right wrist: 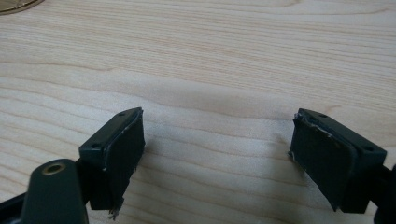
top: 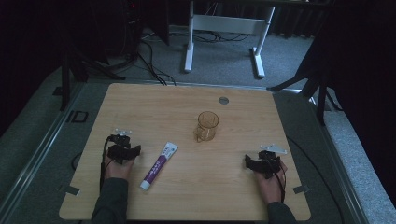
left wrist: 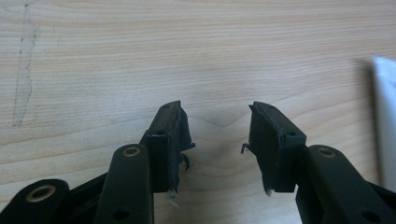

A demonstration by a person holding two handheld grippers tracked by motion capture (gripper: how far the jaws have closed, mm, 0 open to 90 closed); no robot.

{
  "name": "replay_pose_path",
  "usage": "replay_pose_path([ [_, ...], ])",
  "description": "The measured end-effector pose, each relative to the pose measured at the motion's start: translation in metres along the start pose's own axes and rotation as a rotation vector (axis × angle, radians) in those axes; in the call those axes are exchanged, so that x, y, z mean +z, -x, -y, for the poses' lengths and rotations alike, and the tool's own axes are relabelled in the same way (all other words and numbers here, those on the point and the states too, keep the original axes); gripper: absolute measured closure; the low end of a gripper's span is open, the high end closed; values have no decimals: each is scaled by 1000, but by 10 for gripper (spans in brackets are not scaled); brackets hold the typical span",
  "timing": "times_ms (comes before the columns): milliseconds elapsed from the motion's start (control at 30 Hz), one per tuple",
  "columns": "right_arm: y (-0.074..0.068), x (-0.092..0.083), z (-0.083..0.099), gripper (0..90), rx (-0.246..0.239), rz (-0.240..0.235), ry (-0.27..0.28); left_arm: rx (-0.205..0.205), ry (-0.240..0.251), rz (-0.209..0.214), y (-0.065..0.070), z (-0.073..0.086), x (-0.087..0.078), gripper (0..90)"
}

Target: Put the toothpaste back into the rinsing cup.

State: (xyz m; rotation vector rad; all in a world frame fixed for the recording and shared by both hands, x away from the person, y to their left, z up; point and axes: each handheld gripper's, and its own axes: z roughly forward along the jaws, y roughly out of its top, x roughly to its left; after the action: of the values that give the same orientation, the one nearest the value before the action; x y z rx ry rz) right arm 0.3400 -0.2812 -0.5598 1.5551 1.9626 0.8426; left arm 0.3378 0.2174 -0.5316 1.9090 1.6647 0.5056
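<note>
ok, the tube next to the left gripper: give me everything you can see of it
The toothpaste tube lies flat on the wooden table, slanted, its white cap end near the person and its flat crimped end pointing up and to the right, toward the amber cup. The body looks like soft plastic, purple along the lower half, white with small print toward the crimp. It rests just right of the left gripper, apart from it; nothing but the table touches it. The print is too small to read.
</note>
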Motion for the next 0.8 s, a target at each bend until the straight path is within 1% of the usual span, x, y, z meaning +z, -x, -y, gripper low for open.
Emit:
replay_pose_path([
  [67,0,0,0,175,-1,-1,0,13,10,18,2,-2,-6,541],
  [167,0,0,0,176,-3,-3,0,15,30,54,2,-5,-12,548],
  [333,0,0,0,176,-2,-3,0,36,39,66,5,-10,-19,549],
  [400,0,0,0,175,-3,-3,0,47,43,88,6,-12,-22,546],
  [500,0,0,0,175,-3,-3,1,68,47,91,10,-15,-26,543],
  [567,0,0,0,175,-4,-3,1,79,43,86,11,-17,-28,531],
  [667,0,0,0,175,-5,-4,1,84,38,83,15,-20,-32,532],
  [800,0,0,0,176,-5,-4,1,93,31,89,19,-22,-36,534],
])
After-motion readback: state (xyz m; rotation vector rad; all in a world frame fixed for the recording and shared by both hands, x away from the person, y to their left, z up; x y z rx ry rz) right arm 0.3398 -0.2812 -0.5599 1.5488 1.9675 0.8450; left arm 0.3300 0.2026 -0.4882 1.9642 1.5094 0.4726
